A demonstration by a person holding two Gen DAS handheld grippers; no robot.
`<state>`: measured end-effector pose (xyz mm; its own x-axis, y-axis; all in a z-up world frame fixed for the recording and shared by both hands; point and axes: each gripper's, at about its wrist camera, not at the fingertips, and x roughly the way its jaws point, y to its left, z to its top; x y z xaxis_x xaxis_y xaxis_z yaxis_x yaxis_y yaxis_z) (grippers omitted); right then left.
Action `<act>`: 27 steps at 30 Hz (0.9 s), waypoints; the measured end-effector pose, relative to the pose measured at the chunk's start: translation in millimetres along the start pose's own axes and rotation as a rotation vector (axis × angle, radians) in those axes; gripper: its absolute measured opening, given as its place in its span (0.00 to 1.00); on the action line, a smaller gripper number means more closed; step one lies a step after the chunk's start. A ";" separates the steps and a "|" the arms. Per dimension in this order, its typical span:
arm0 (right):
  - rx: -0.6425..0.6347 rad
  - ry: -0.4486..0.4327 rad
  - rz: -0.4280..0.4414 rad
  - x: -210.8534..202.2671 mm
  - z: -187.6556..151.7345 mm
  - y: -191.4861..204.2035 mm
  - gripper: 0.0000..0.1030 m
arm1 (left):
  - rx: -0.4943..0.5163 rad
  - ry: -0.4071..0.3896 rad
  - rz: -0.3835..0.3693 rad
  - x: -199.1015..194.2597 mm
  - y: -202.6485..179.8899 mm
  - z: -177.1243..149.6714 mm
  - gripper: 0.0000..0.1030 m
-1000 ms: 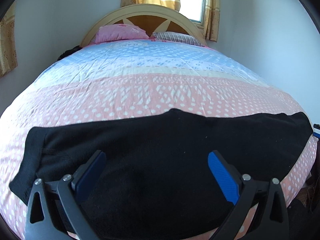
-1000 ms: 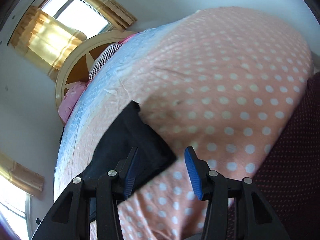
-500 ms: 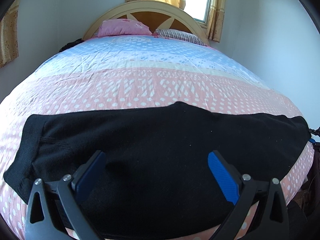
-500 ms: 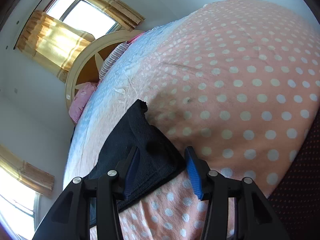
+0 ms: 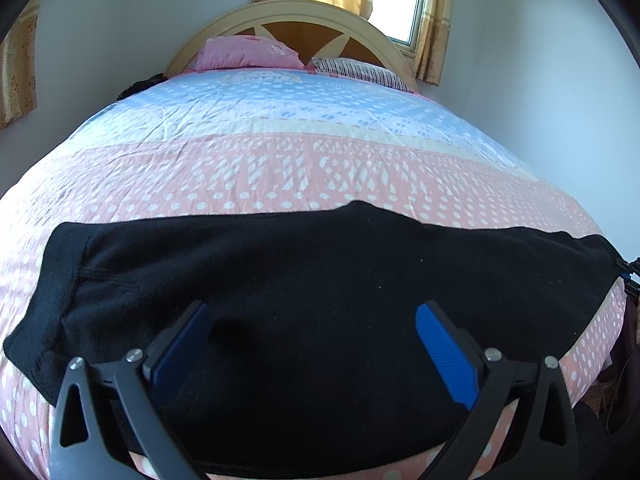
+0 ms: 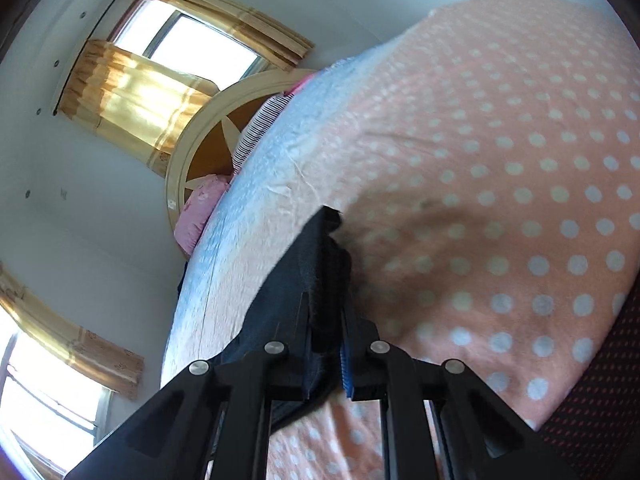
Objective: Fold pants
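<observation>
Black pants (image 5: 312, 300) — polka-dot bedspread (image 5: 280, 168)

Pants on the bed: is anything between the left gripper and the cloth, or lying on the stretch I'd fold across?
Nothing visible. The left gripper hangs open right over the black pants, and no object rests on them. The right gripper is shut on their far end. The bedspread beyond shows only pillows at the headboard.

The right gripper (image 6: 326, 344) has clamped the pants (image 6: 320, 264).
</observation>
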<state>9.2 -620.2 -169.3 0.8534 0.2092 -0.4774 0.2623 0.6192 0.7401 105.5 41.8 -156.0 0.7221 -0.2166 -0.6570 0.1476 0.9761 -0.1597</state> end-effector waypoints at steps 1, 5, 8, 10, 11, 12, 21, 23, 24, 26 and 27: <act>-0.037 -0.011 -0.009 -1.8 -1.9 10.3 0.11 | -0.002 -0.003 0.002 -1.0 -0.3 0.2 1.00; -0.174 -0.039 -0.007 -6.3 -11.8 53.6 0.11 | -0.008 -0.015 -0.003 -5.2 -3.9 2.0 1.00; -0.288 -0.046 0.000 -4.0 -23.9 93.1 0.11 | -0.004 -0.018 -0.017 -8.0 -9.7 4.6 1.00; -0.364 -0.040 0.013 0.0 -35.2 120.7 0.11 | 0.010 -0.024 -0.026 -11.1 -15.4 6.9 1.00; -0.400 -0.032 0.023 2.8 -40.9 133.7 0.11 | 0.017 -0.027 -0.034 -12.8 -18.9 8.8 1.00; -0.435 -0.023 0.036 6.2 -47.4 147.4 0.11 | 0.023 -0.029 -0.044 -14.8 -21.9 10.1 1.00; -0.796 0.165 0.051 70.3 -147.8 239.2 0.11 | 0.059 -0.006 -0.136 -16.7 -51.8 13.1 1.00; -0.851 0.225 0.029 93.3 -172.3 241.0 0.11 | 0.072 0.007 -0.155 -14.3 -60.5 12.0 1.00; -0.868 0.257 0.019 105.7 -184.6 239.9 0.11 | 0.078 0.013 -0.167 -13.8 -64.9 11.6 1.00; -0.900 0.303 -0.014 122.2 -200.5 236.8 0.11 | 0.094 0.028 -0.193 -11.8 -75.3 11.6 1.00; -0.919 0.327 -0.034 128.3 -208.3 234.3 0.12 | 0.105 0.032 -0.205 -11.7 -80.7 12.0 1.00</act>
<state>86.3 -290.6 -155.7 0.6487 0.2938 -0.7020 -0.2870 0.9488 0.1319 93.2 -34.2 -126.6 0.6481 -0.4093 -0.6422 0.3596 0.9078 -0.2157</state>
